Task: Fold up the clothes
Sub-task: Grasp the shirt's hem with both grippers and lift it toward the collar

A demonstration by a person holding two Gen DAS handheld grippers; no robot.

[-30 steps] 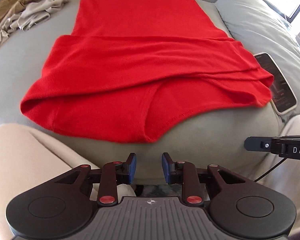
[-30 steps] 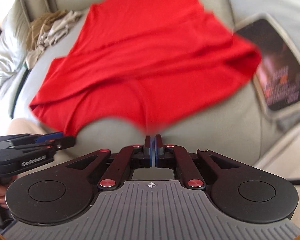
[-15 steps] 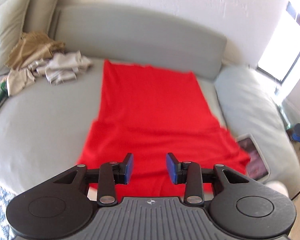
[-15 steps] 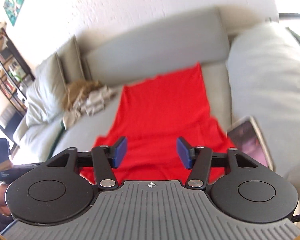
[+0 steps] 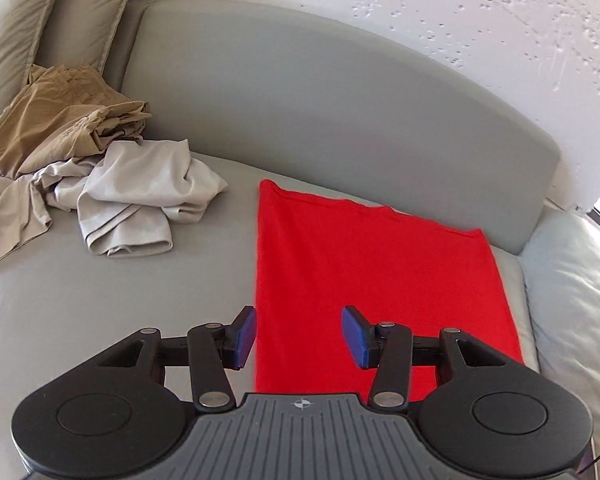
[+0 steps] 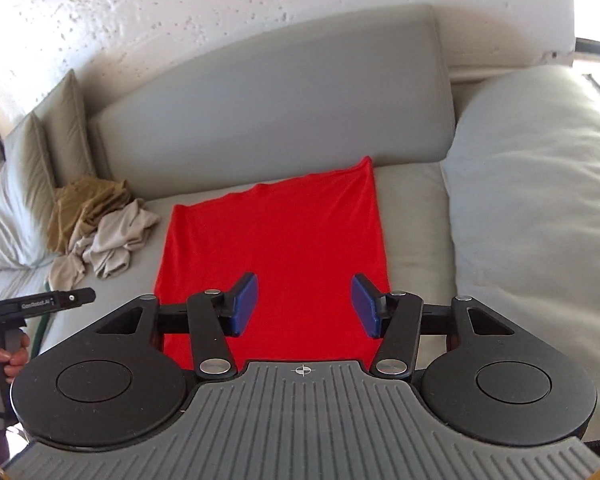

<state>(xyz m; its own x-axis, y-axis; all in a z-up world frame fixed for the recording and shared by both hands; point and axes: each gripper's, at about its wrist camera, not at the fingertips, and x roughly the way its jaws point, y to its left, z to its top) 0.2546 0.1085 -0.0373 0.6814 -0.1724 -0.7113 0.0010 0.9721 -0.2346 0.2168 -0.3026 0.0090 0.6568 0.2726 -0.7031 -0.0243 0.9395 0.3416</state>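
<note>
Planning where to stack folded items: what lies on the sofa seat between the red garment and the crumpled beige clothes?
Only bare grey seat cushion separates red garment from beige clothes; left wrist view shows it best.

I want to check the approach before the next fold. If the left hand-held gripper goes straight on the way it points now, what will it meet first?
Most likely the red garment lying flat on the sofa seat. The left hand-held gripper has opening, empty jaws and nothing else shows in its line. Depth is unclear.

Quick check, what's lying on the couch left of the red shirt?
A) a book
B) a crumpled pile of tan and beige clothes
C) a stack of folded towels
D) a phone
B: a crumpled pile of tan and beige clothes sits on the couch seat, left of the flat red shirt.
</note>
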